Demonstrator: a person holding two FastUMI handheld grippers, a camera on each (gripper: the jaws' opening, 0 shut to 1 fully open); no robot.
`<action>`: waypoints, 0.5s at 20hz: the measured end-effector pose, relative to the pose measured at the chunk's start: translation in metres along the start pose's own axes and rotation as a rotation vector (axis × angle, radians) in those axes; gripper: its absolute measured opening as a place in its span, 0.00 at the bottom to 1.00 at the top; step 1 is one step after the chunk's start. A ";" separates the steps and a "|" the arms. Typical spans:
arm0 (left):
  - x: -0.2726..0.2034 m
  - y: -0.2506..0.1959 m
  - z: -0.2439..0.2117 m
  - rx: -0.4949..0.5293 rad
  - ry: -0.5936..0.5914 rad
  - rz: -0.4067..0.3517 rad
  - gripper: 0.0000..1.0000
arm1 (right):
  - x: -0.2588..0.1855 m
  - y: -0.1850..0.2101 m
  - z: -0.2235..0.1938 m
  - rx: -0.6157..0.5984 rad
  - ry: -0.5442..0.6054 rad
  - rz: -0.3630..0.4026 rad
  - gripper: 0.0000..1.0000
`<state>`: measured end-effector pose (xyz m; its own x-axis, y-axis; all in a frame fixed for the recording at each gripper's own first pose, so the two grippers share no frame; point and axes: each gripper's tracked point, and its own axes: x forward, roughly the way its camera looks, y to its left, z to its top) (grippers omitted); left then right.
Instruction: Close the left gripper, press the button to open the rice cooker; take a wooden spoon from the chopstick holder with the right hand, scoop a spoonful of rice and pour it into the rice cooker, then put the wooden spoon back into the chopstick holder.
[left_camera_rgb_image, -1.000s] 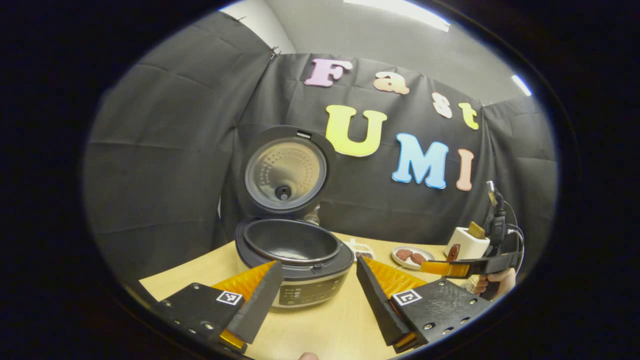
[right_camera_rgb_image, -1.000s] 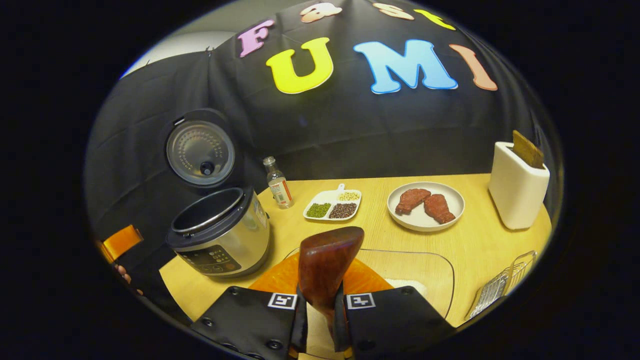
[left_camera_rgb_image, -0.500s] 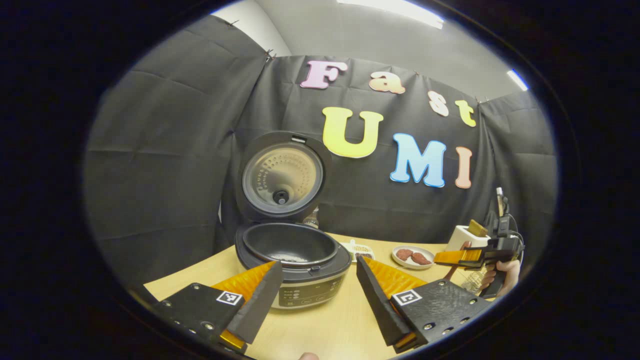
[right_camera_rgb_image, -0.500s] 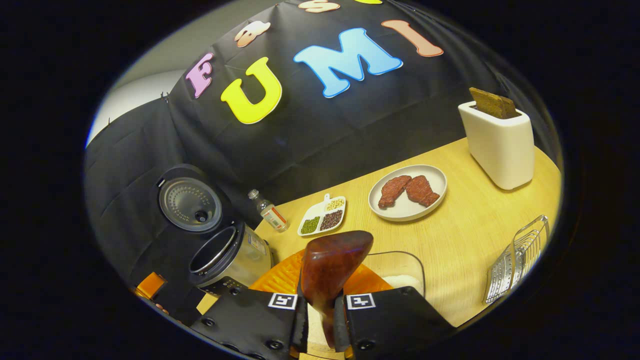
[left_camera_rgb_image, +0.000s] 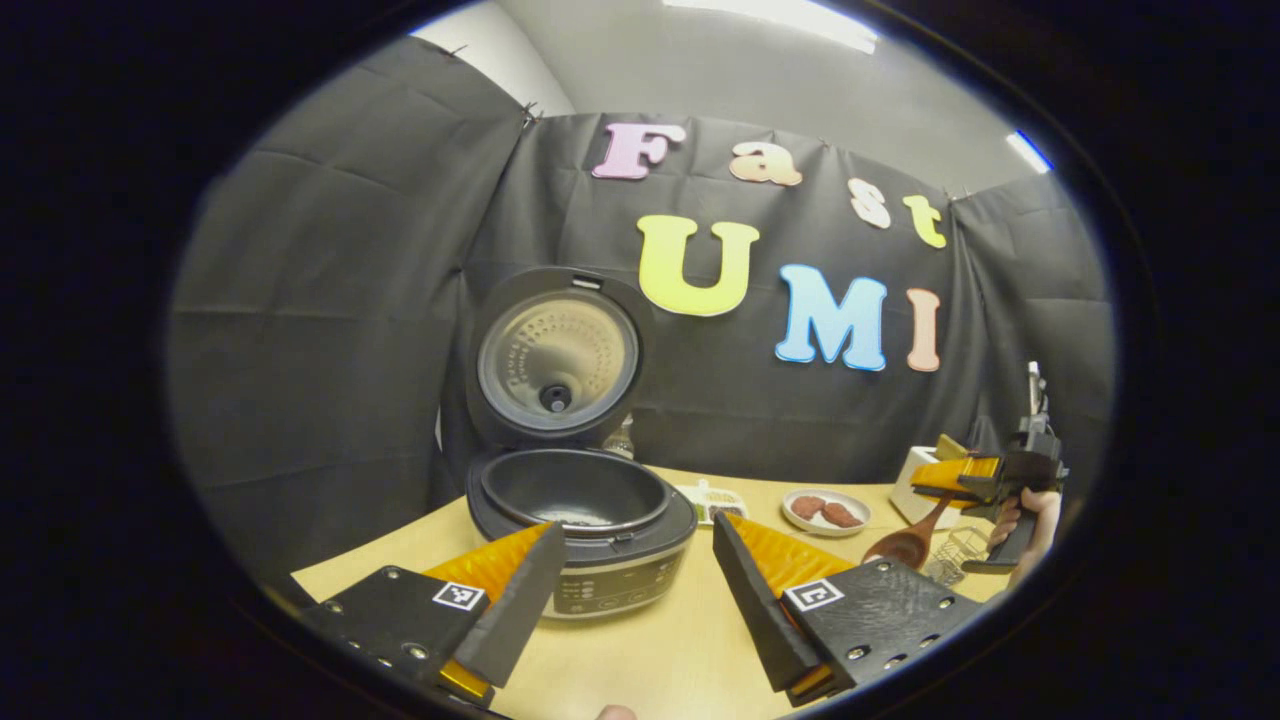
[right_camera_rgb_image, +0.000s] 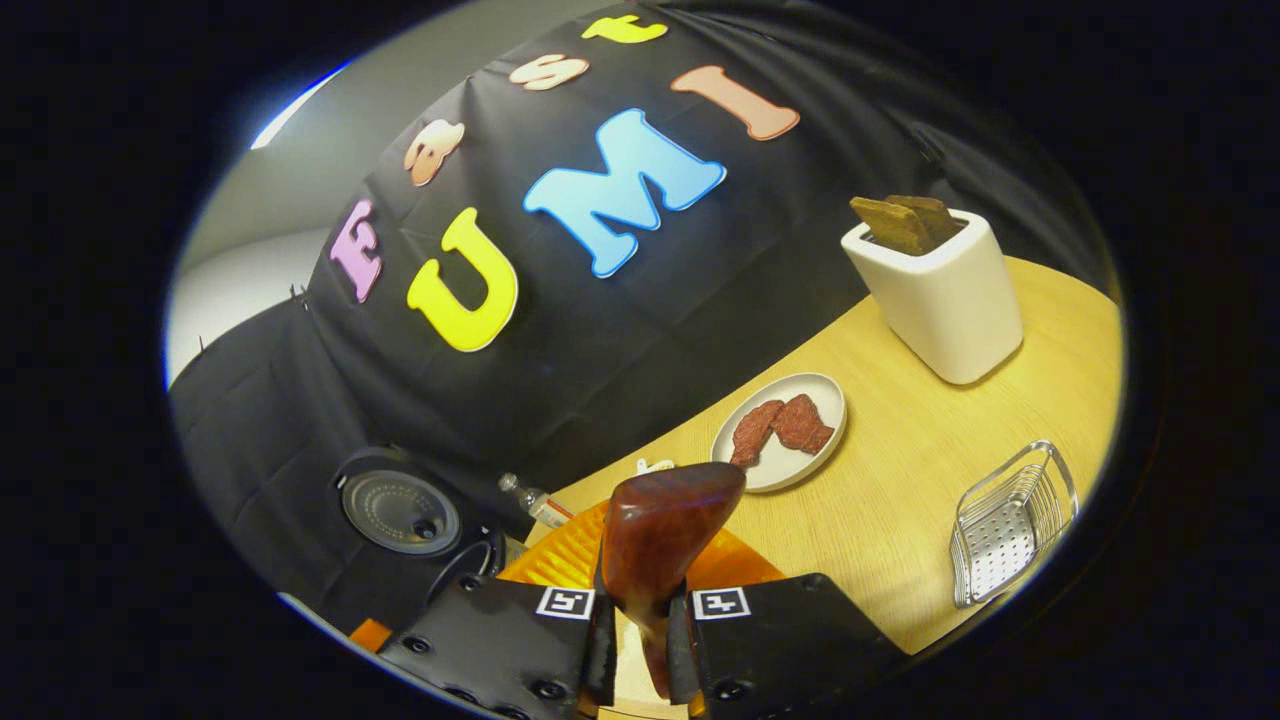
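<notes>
While the right tongs (right_camera_rgb_image: 640, 625) clamp both fingers on the handle of the wooden spoon (right_camera_rgb_image: 660, 540), its bowl stands up ahead of them, tilted above the wooden surface (right_camera_rgb_image: 900, 500). Beyond lie a plate (right_camera_rgb_image: 780, 432) with two pieces of meat, a white holder (right_camera_rgb_image: 935, 295) with brown slabs, and a wire basket (right_camera_rgb_image: 1010, 520). In the left gripper view, the left tongs (left_camera_rgb_image: 630, 590) are spread apart, gripping nothing, just before the rice cooker (left_camera_rgb_image: 580, 520), whose lid (left_camera_rgb_image: 555, 355) stands up open; its inner pot looks dark. Far right, a hand (left_camera_rgb_image: 1030, 520) holds the other tongs with the spoon's bowl hanging downward.
</notes>
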<state>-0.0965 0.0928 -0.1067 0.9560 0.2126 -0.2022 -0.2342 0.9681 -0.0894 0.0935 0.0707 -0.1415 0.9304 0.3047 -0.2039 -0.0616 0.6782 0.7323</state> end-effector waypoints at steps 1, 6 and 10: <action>0.000 0.002 0.000 -0.002 0.000 0.001 0.93 | -0.001 -0.002 0.003 0.041 -0.004 0.005 0.22; -0.004 0.011 -0.002 -0.017 0.003 0.005 0.96 | 0.004 -0.015 0.006 0.204 -0.014 -0.006 0.22; -0.006 0.026 -0.007 -0.020 0.011 0.021 0.96 | 0.011 -0.011 0.008 0.313 -0.033 0.001 0.22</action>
<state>-0.1096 0.1158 -0.1144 0.9487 0.2316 -0.2152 -0.2582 0.9604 -0.1044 0.1070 0.0613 -0.1461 0.9418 0.2800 -0.1859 0.0470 0.4379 0.8978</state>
